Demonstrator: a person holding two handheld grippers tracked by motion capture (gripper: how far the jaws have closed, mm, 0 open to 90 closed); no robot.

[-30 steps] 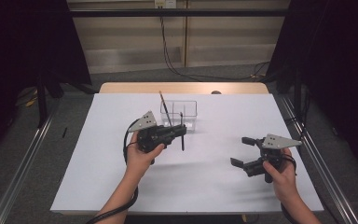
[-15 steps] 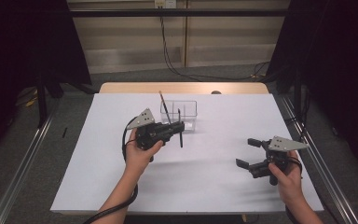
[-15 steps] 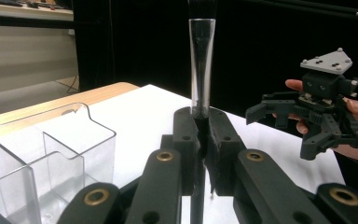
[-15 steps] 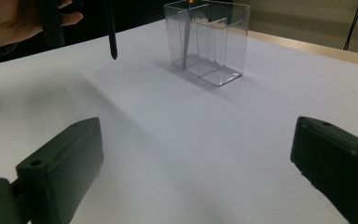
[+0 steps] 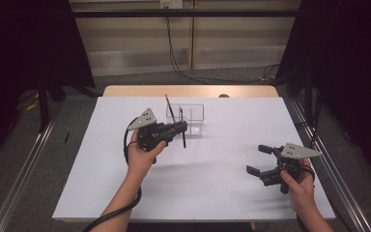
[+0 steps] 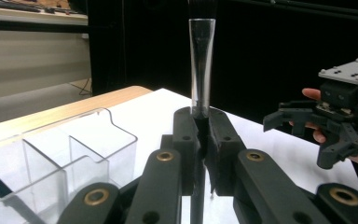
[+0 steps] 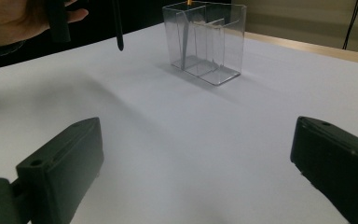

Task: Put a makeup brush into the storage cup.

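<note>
**Brush held upright beside the clear organiser**

Item 1. Clear organiser [image 5: 193,118]: a see-through plastic box with compartments, standing on the white sheet [image 5: 101,193] toward the far middle of the table. One thin brush with a pale handle [image 5: 169,107] already leans in its left compartment. All places below are given from this box.

Item 2. Dark brush [image 5: 183,129]: just in front of the organiser's left end, on the near side, held off the sheet. Its long axis runs close to upright, slightly tilted; in the left gripper view the clear ferrule and shaft [image 6: 200,65] rise straight out of the grip, and the lower end hangs below.

Item 3. Left gripper [image 5: 178,128]: just near and left of the organiser, jaws pressed together, pinching the dark brush about mid-shaft. This is by far the nearer hand. The box lies just beyond and a little to the right of the tips, so, as I judge it, the coming move is a short lift and carry over the rim, keeping the shaft upright to drop in.

Item 4. Right gripper [image 5: 258,159]: well apart from the organiser, near and to the right, jaws spread wide, holding nothing, low over bare sheet.
</note>
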